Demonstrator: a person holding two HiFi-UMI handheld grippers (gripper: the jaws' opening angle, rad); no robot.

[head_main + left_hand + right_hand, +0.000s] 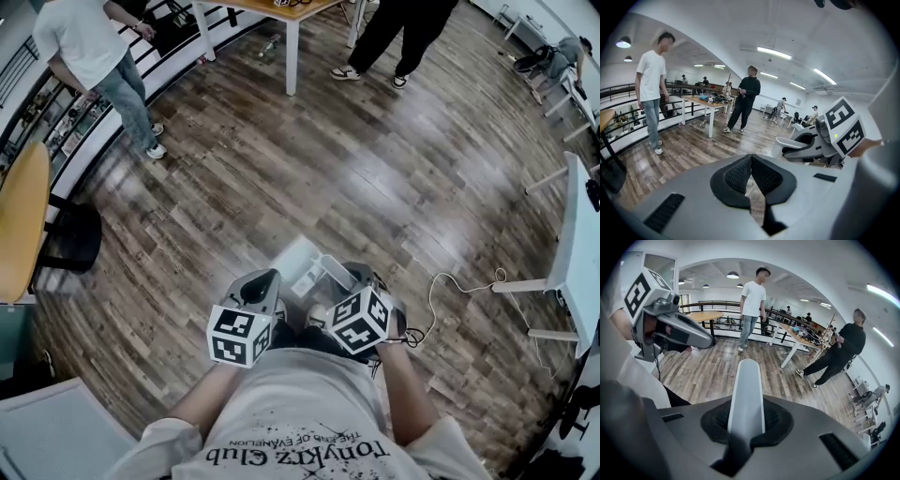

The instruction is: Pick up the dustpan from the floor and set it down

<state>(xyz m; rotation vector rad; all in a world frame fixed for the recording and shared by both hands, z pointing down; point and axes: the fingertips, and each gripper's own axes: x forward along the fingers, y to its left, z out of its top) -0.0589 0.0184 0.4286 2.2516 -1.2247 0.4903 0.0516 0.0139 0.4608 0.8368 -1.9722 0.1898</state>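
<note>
The dustpan is pale grey and shows in the head view between the two grippers, held above the wooden floor. Its long handle stands up between the black pads of my right gripper, which is shut on it. In the head view my right gripper is just right of the pan. My left gripper is shut with its pads touching and nothing between them. It sits beside the pan on the left in the head view, apart from the handle.
A person in a white shirt stands by the railing at the far left; another in black stands beyond a wooden table. A round yellow table is at left, white tables at right, a cable on the floor.
</note>
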